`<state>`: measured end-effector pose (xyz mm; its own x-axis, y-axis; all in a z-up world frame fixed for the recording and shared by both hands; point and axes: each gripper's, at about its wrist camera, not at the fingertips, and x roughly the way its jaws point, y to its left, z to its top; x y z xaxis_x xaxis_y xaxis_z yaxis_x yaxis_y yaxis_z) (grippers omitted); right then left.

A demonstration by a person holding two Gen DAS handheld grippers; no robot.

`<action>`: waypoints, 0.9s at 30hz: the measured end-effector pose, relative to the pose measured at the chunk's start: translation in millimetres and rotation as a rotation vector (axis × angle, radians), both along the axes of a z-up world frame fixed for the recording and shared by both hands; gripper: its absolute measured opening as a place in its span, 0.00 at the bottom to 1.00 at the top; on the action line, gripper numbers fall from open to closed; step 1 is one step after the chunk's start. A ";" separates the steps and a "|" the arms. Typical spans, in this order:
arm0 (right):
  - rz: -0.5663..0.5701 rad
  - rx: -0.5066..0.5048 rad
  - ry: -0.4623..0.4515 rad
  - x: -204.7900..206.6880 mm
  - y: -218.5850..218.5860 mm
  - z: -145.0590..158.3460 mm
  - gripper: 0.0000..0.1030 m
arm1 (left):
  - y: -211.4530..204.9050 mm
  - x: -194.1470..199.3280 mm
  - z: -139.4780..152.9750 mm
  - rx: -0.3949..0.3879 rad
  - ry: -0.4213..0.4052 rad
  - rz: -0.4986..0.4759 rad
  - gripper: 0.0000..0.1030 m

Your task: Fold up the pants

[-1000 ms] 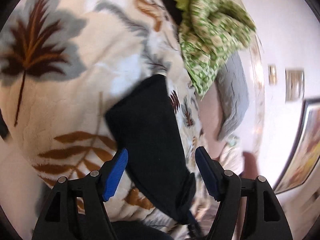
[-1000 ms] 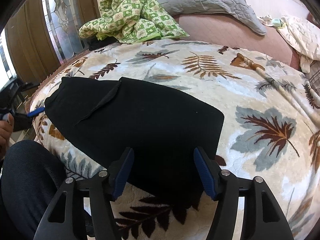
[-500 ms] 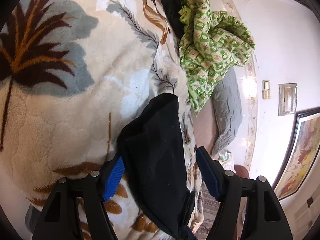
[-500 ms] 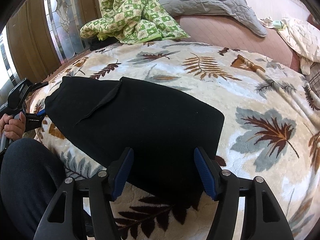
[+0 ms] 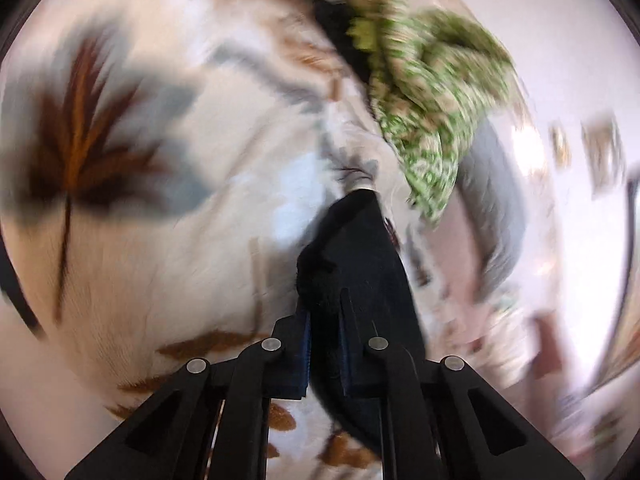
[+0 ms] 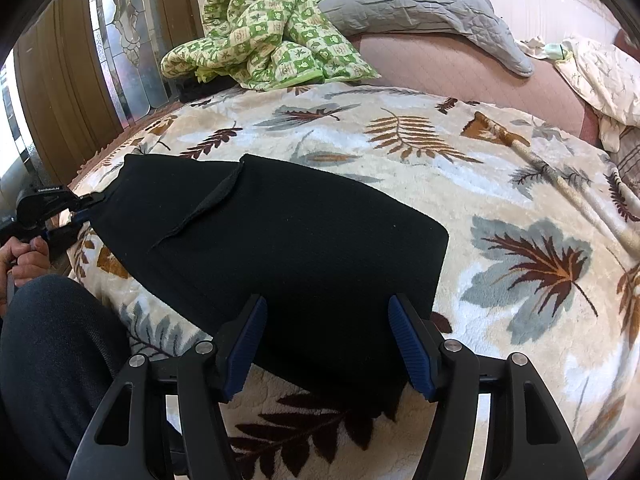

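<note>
Presently your left claw (image 5: 325,344) has just been closing, and its blue pads now pinch a bunched corner of the black pants (image 6: 276,256) at their narrow left end; the left wrist view is blurred, but dark cloth plainly sits between the pads. In the right wrist view that same claw shows at the far left edge, with your hand (image 6: 24,256) on its handle. Your right claw (image 6: 328,344) stands open over the near hem, cloth visible between its pads, though whether they touch it cannot be told. The pants lie flat on the leaf-print blanket (image 6: 532,264), their long axis running from the left claw across to the squared end at the right, slightly away from you. Judged from this, the next fold turns on carrying the gripped left end along that axis toward the right end, so the left claw is the working one. Room is ample: bare blanket lies beyond and to the right. The green patterned cloth (image 6: 264,28) and grey pillow (image 6: 416,4) sit well apart at the bed's far side. Your leg (image 6: 60,364) crowds the near left edge.
</note>
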<state>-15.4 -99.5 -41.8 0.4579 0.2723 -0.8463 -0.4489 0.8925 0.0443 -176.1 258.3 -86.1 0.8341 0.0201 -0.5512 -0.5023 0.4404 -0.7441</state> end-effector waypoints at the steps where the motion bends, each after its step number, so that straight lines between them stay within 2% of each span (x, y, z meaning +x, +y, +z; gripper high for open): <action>1: 0.000 -0.001 -0.001 -0.9 0.3 -0.4 0.63 | -10.5 4.5 17.1 0.114 0.031 -0.025 0.09; 4: 0.000 -0.002 -0.001 -1.0 0.3 -0.5 0.63 | -44.3 14.8 52.4 0.375 0.081 -0.101 0.09; 5: 0.000 -0.002 0.000 -0.6 0.1 -0.4 0.63 | -54.4 17.9 59.6 0.426 0.088 -0.123 0.09; 9: 0.001 -0.002 0.000 0.8 -0.7 0.2 0.63 | -87.7 23.0 74.9 0.570 0.112 -0.195 0.09; 12: -0.001 -0.002 0.000 0.0 0.3 -0.1 0.63 | -114.6 26.7 88.9 0.670 0.083 -0.293 0.08; 16: -0.003 -0.002 0.000 -0.4 0.4 -0.4 0.64 | -134.2 30.6 99.6 0.719 0.024 -0.439 0.08; 19: -0.003 -0.002 0.000 -0.5 0.4 -0.5 0.64 | -150.3 37.9 104.8 0.748 0.023 -0.530 0.08; 23: -0.002 0.001 0.002 0.9 -0.6 0.0 0.64 | -149.8 46.4 110.1 0.766 0.053 -0.555 0.08; 27: -0.003 0.013 0.009 1.7 -1.4 0.6 0.66 | -154.8 59.7 126.3 0.719 0.049 -0.570 0.08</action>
<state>-13.6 -100.9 -41.2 0.4509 0.2821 -0.8468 -0.4453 0.8933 0.0605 -116.4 103.5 40.3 0.7988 -0.0354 -0.6006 -0.0908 0.9798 -0.1784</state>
